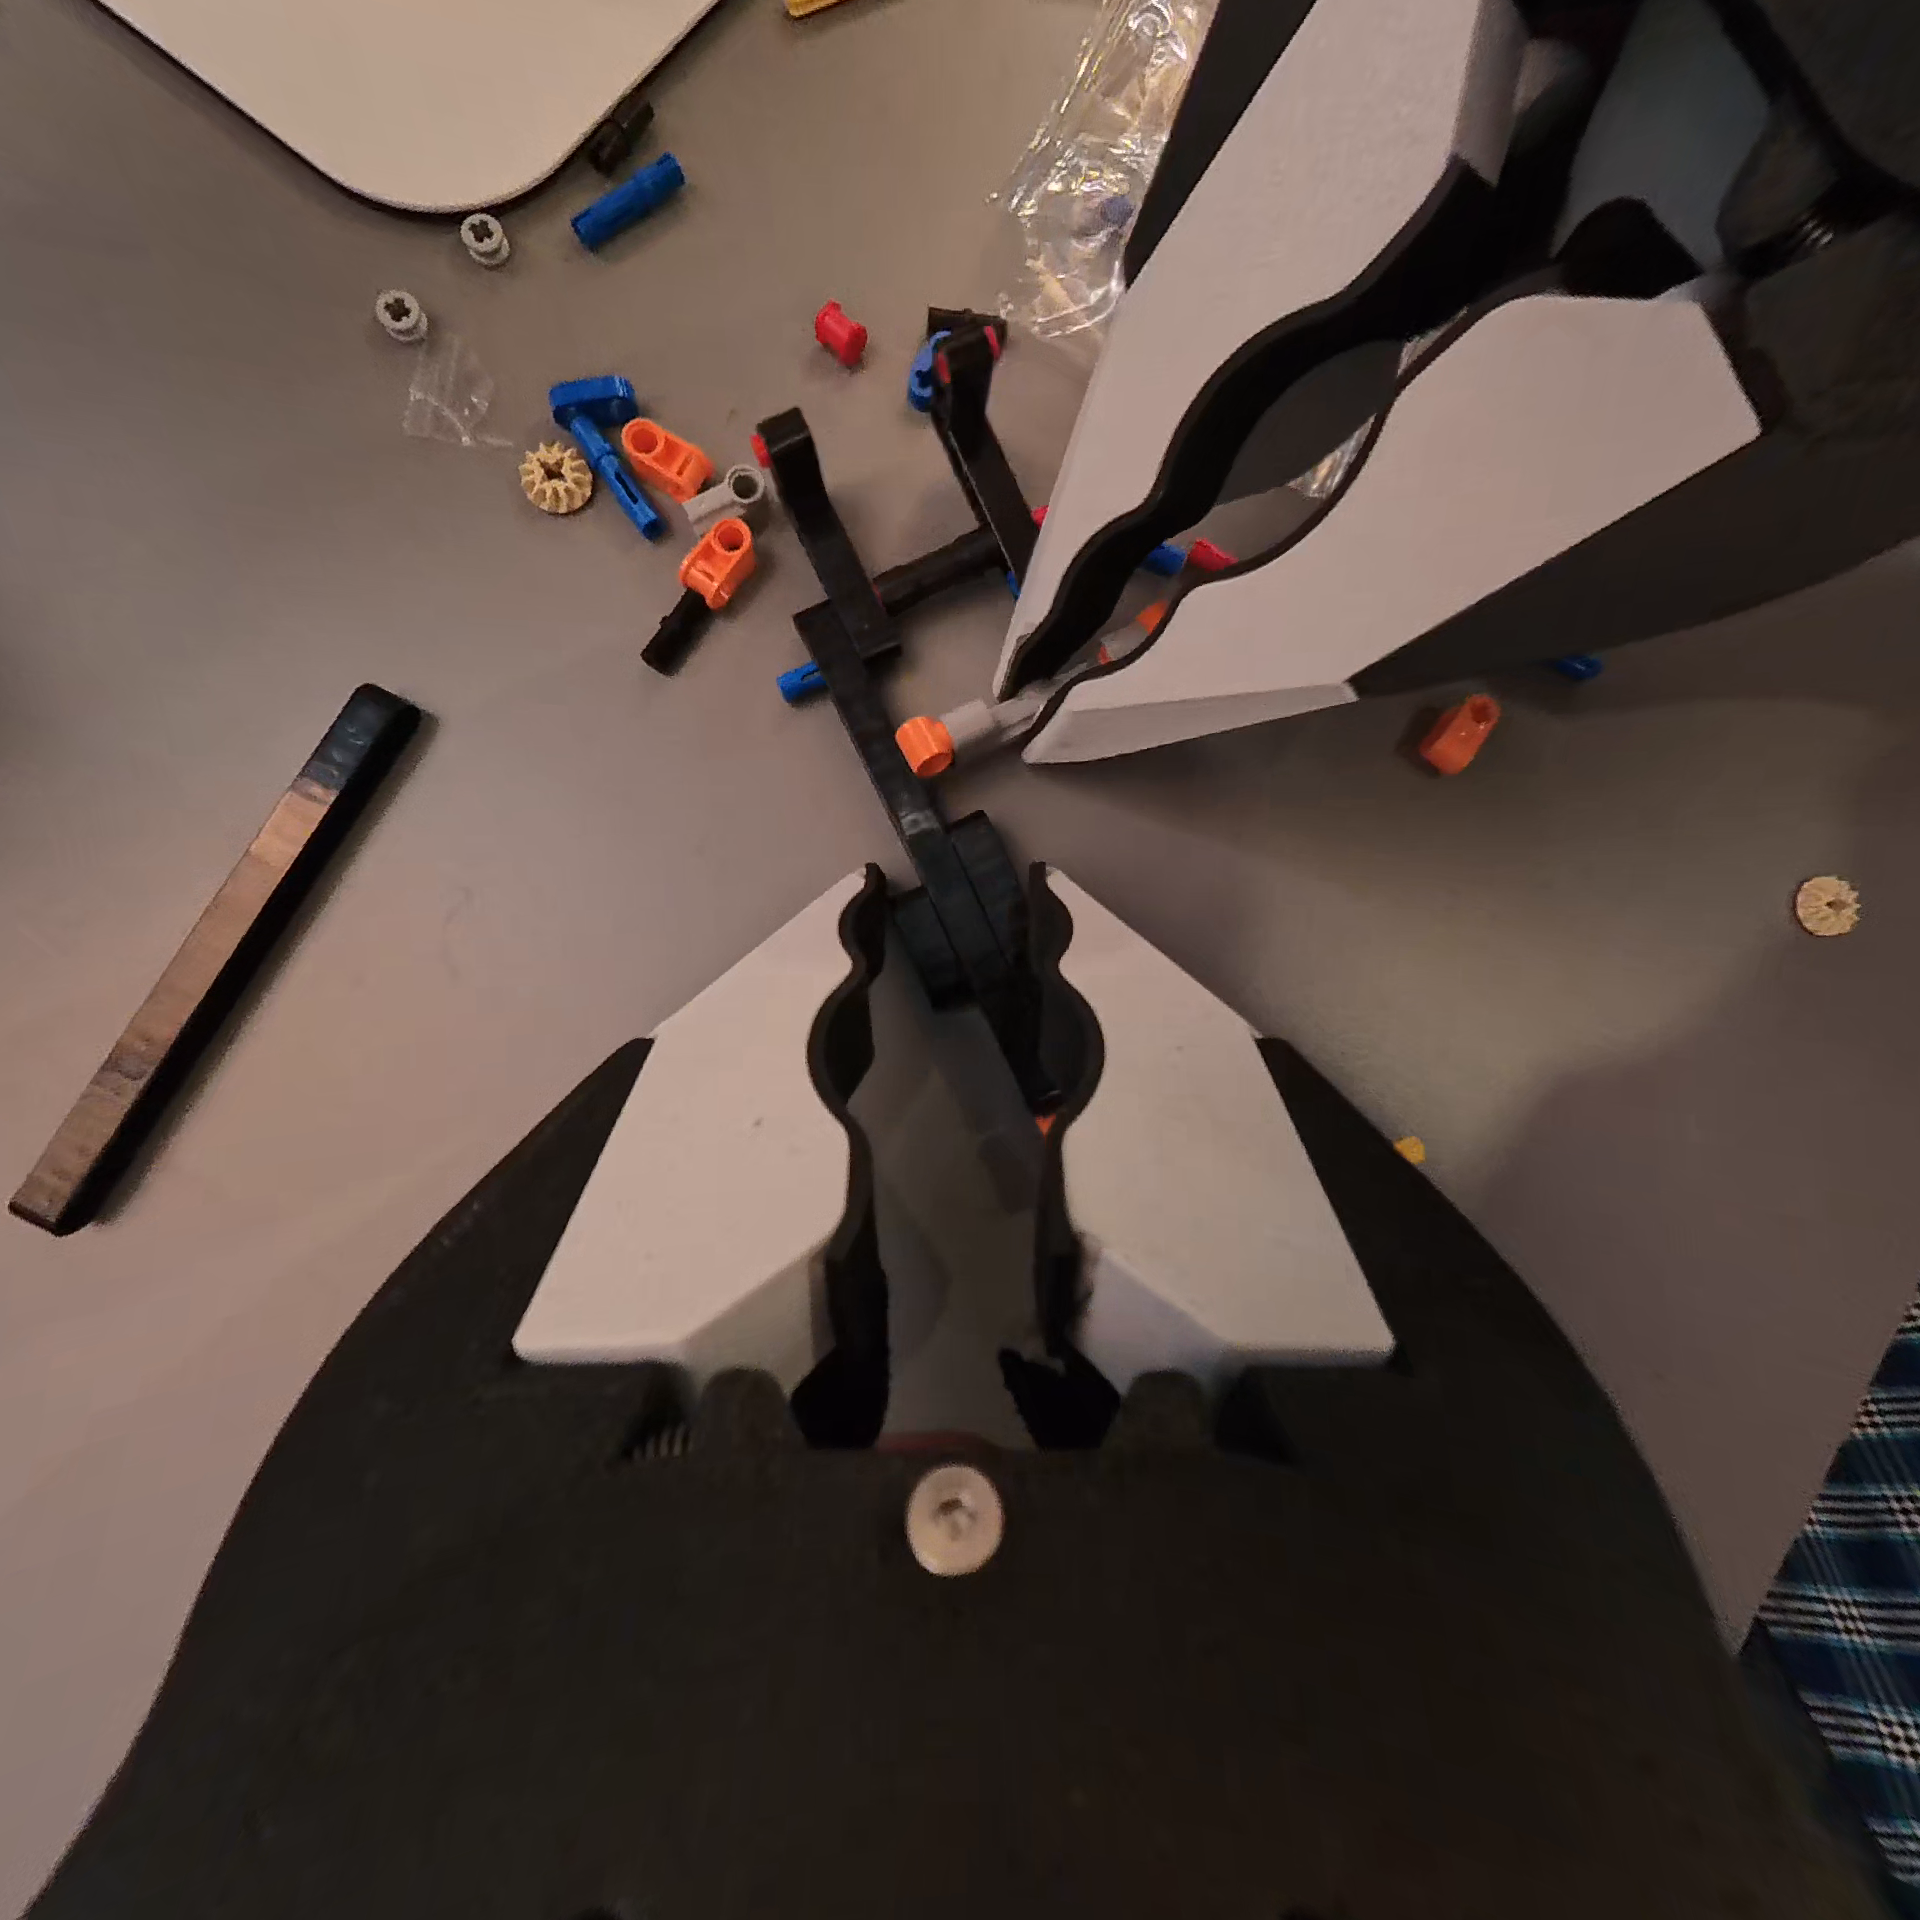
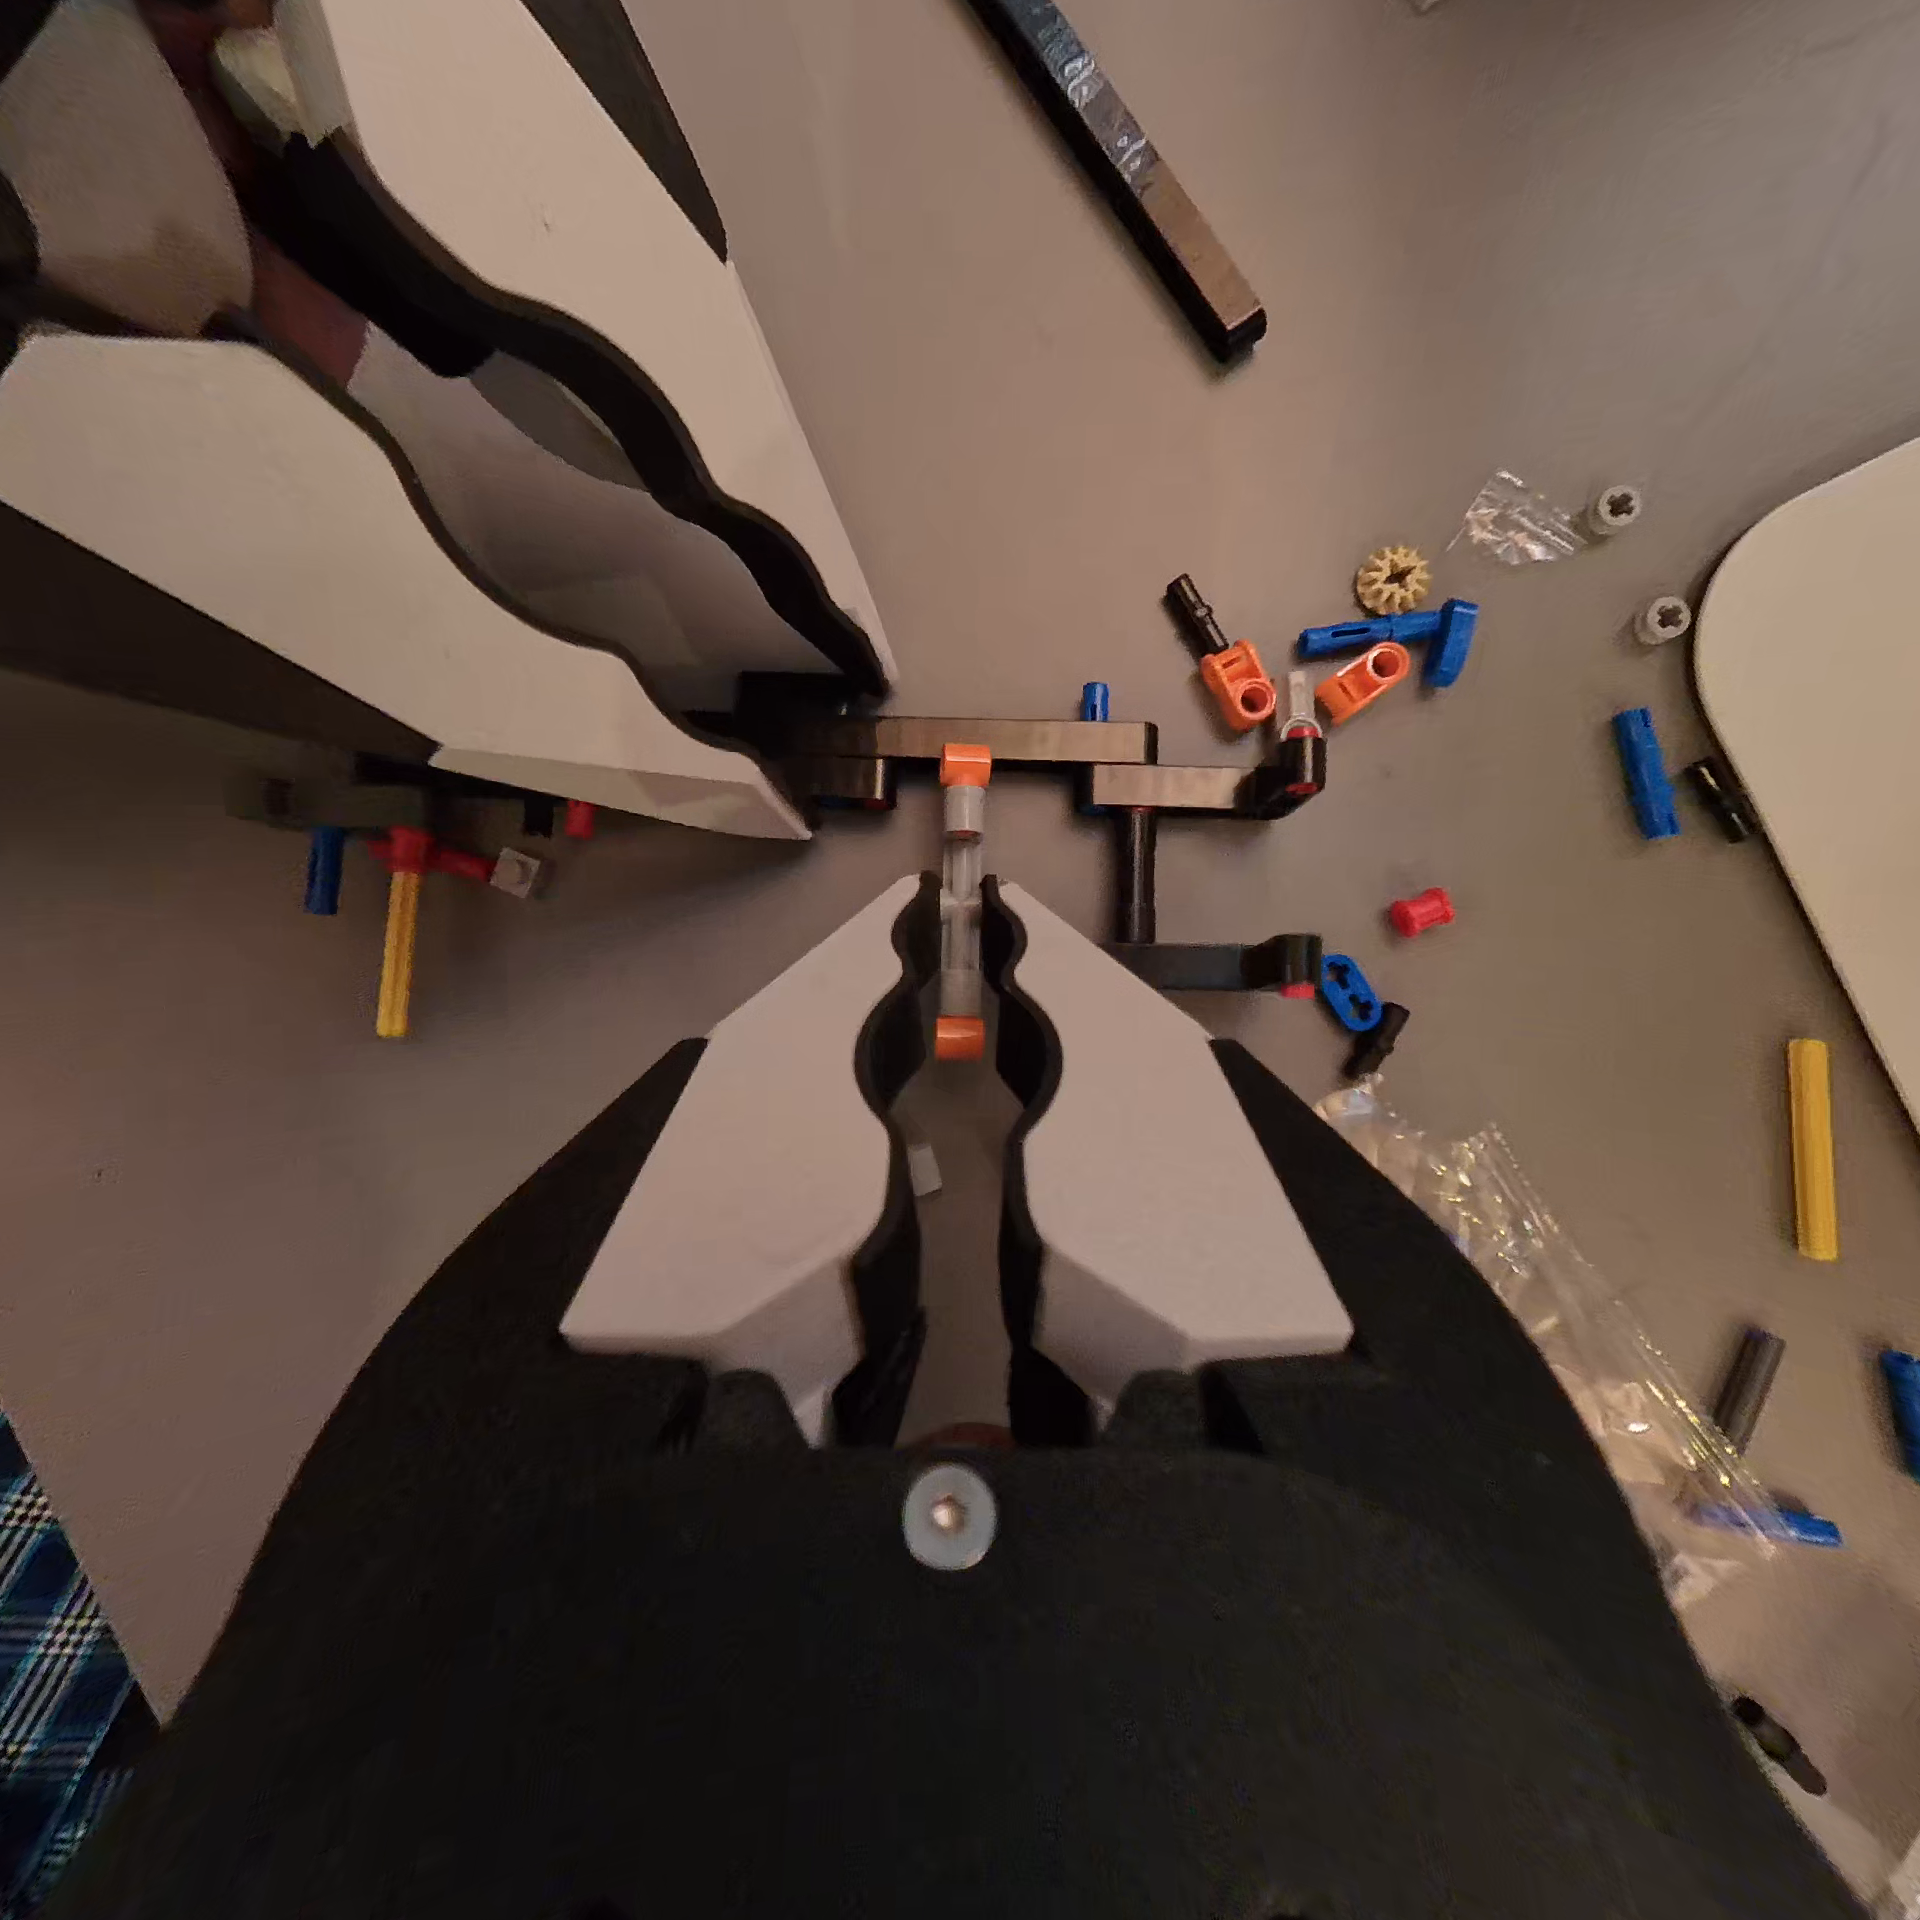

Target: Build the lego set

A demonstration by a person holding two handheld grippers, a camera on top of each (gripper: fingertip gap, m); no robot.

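Observation:
A black lego beam assembly (image 1: 847, 613) lies on the grey table. My left gripper (image 1: 956, 883) is shut on its near end. My right gripper (image 1: 1013, 707) comes in from the upper right, shut on a grey axle with orange ends (image 1: 951, 732). The axle's front orange end touches the side of the black beam. In the right wrist view, my right gripper (image 2: 958, 888) holds the axle (image 2: 961, 821) upright in frame against the black assembly (image 2: 1039, 740). My left gripper (image 2: 842, 748) grips the assembly's left end.
Loose pieces lie beyond the assembly: orange connectors (image 1: 665, 457), blue pins (image 1: 627, 200), a tan gear (image 1: 556, 478), a red bush (image 1: 840, 332). A long black bar (image 1: 218, 945) lies left. A white board (image 1: 416, 94), a plastic bag (image 2: 1507, 1247) and a yellow axle (image 2: 1811, 1148) are nearby. My left and right fingertips are right by each other. The right tips stand about 8 cm off the red bush (image 1: 840, 332). The right camera catches it too, in the right wrist view (image 2: 1413, 906).

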